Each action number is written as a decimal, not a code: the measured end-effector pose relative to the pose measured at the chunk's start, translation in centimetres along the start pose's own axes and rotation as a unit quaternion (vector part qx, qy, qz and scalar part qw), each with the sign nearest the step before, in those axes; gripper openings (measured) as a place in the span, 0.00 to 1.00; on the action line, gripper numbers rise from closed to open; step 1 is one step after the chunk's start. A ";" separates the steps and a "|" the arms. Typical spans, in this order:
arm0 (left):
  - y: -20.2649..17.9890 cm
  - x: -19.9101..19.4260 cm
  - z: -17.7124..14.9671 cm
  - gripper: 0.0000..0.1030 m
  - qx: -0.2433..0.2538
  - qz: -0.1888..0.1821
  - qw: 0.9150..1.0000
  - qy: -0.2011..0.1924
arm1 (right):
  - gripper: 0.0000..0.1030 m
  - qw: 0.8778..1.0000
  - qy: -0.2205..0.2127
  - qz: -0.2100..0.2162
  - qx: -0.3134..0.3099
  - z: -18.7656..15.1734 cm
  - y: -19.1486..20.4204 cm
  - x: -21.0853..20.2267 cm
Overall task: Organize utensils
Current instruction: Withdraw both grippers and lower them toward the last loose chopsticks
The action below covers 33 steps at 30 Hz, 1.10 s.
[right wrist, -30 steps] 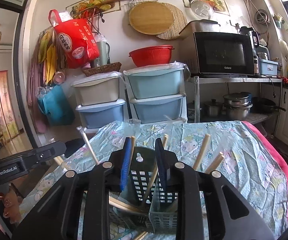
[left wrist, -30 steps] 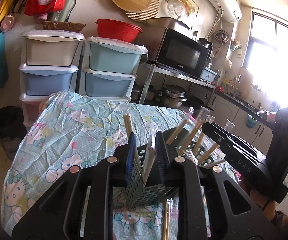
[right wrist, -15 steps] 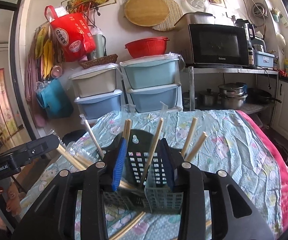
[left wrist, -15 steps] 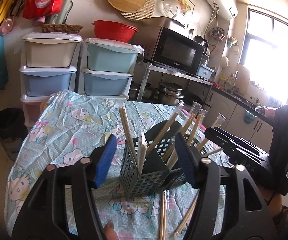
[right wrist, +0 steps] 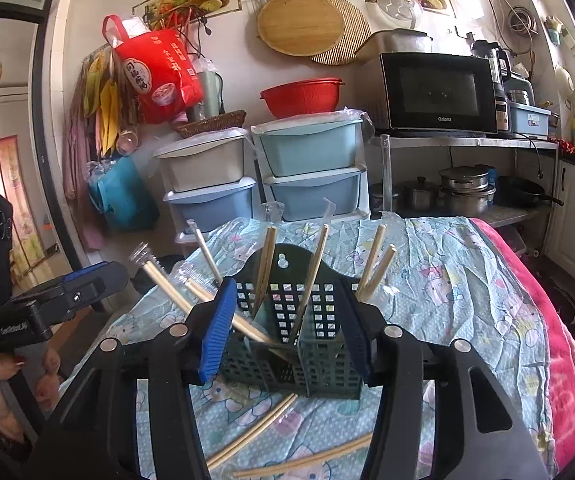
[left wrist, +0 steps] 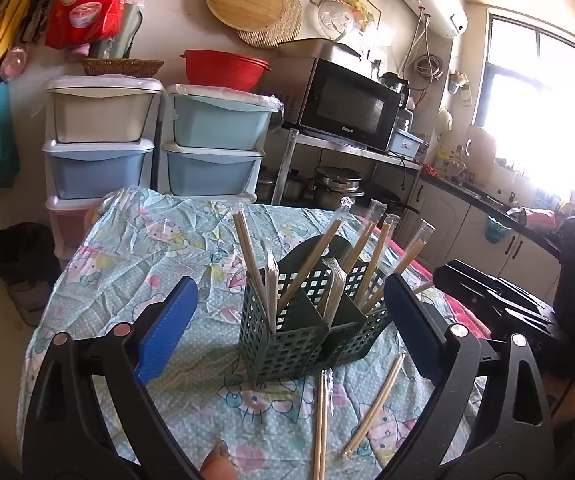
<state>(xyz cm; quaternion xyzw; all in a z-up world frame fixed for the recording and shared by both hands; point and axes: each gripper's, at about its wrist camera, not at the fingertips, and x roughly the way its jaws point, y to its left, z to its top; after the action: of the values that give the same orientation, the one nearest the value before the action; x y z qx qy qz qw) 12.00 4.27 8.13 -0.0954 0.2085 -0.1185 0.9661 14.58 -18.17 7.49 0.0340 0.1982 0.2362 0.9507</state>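
A dark green slotted utensil holder (left wrist: 307, 332) stands on the table, with several wrapped wooden chopsticks (left wrist: 307, 264) leaning in its compartments. My left gripper (left wrist: 291, 320) is wide open and empty, a little in front of the holder. Loose chopsticks (left wrist: 321, 424) lie on the cloth in front of it. In the right wrist view the holder (right wrist: 311, 340) sits between the fingers of my right gripper (right wrist: 287, 328), which is open and holds nothing. Loose chopsticks (right wrist: 251, 432) lie below it.
The table has a light blue cartoon-print cloth (left wrist: 127, 264) and a pink edge (right wrist: 567, 360). Stacked plastic drawers (left wrist: 99, 160) and a microwave (left wrist: 347, 108) on a metal shelf stand behind. The other gripper's body (left wrist: 527, 312) is at the right.
My left gripper opened wide, let go of a chopstick packet in the holder and drew back. My right gripper opened too and backed off a little.
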 end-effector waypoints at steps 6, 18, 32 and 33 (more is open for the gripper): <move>-0.2 -0.9 -0.4 0.90 -0.002 -0.001 1.000 0.001 | 0.49 1.000 0.012 0.002 0.005 -1.0 0.0 -1.3; -0.7 0.5 -2.6 0.90 0.012 0.004 0.999 0.038 | 0.50 0.998 0.060 -0.018 0.017 -3.8 -0.9 -0.6; -0.6 3.9 -5.5 0.90 0.013 0.005 0.995 0.096 | 0.50 0.990 0.116 -0.049 0.067 -7.0 -4.3 1.1; -0.6 4.3 -5.7 0.90 0.013 0.003 0.995 0.102 | 0.50 0.989 0.123 -0.051 0.072 -7.3 -4.6 1.3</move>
<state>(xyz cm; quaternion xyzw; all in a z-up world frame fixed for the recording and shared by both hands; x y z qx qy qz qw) 13.28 1.72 1.53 -0.0699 0.3045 -0.1272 0.9414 14.79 -21.89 -0.40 0.0629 0.3311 0.1747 0.9251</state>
